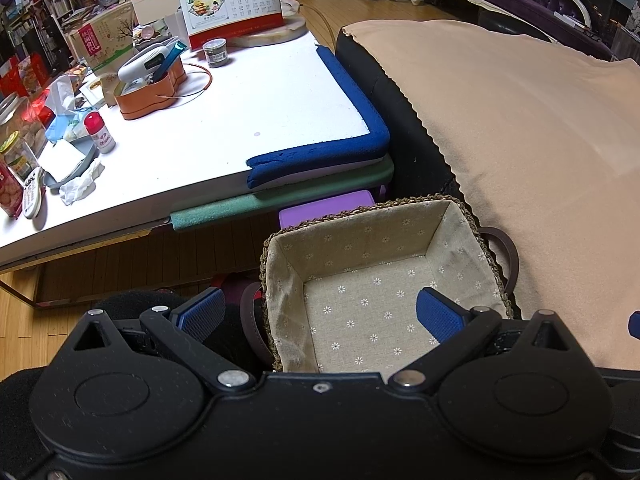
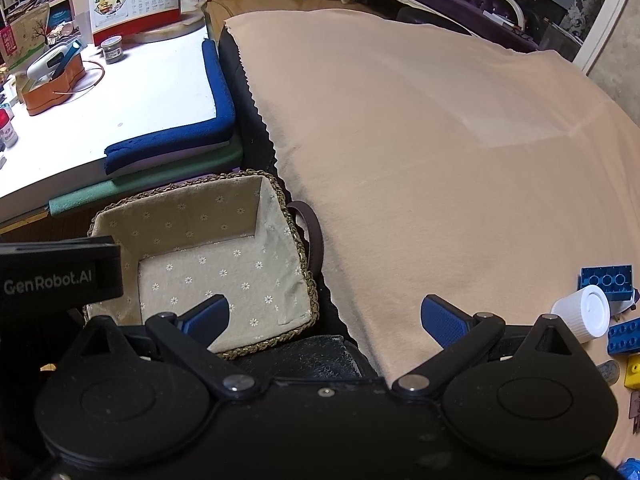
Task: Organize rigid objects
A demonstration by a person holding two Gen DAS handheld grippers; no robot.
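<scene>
Hovering: both grippers empty, nothing gripped in either view.
Left gripper (image 1: 320, 312): fingers spread wide, poised over the basket (image 1: 486, 248); the right pad sits above the lining, the left pad outside the near rim.
Right gripper (image 2: 326, 316): fingers spread wide, nothing between them; the left pad overlaps the basket's (image 2: 298, 240) near corner, the right pad lies over the cloth (image 2: 440, 160).
Basket: holds nothing visible; lined in floral fabric, woven rim, dark handle on the cloth side.
Task items: well to the right of the right fingers, at the frame edge: a white cup (image 2: 586, 312) on its side, a blue brick (image 2: 606, 282) just behind it, a second blue brick (image 2: 624, 336) and a yellow brick (image 2: 634, 370) nearer the camera.
Progress (judgement): sorting not yet begun; all pieces lie outside the basket.
Step in hand (judgement): the right gripper should fetch first, being the nearer.
Method (judgement): swing right, centre one piece between the pads, close across flat brick faces rather than studs. Take the cup across its ribbed wall; lying down, it may roll off a glancing touch.
Risk (judgement): pieces crowd together; a wide approach may nudge neighbours.
Table (image 1: 240, 120): cluttered, beyond the left fingers, not involved.
</scene>
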